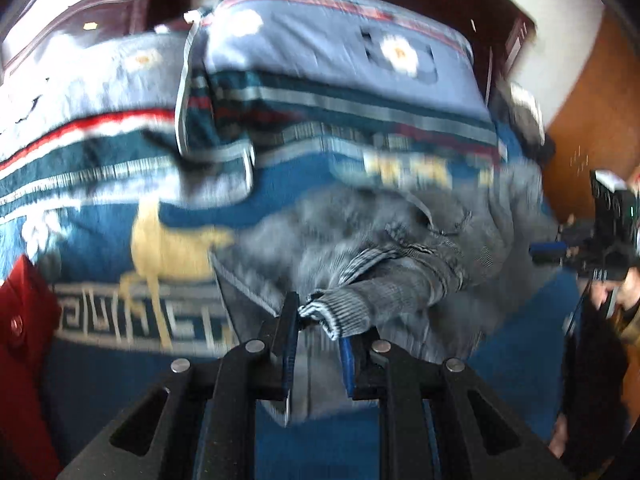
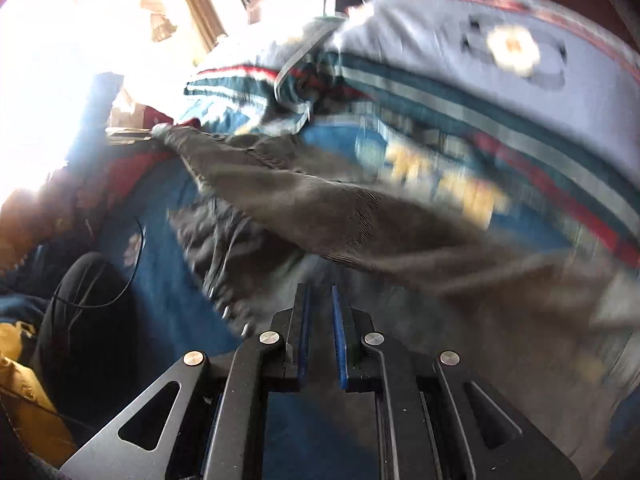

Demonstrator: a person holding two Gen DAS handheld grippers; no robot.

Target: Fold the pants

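Grey corduroy pants point(image 1: 400, 240) lie bunched on a blue patterned bedspread point(image 1: 120, 360). My left gripper point(image 1: 318, 320) is shut on a ribbed striped cuff point(image 1: 320, 312) of the pants and holds it above the bed. In the right wrist view the pants point(image 2: 340, 208) stretch across the bed from left to right. My right gripper point(image 2: 320, 300) sits at the near edge of the pants with a narrow gap between its blue pads point(image 2: 338, 332); nothing shows between them. Both views are blurred by motion.
A folded blue quilt point(image 1: 328, 68) with white flowers lies at the back of the bed. A red object point(image 1: 24, 320) is at the left edge. The other gripper point(image 1: 608, 220) shows at the right. A dark bag and a yellow item point(image 2: 24, 392) lie left.
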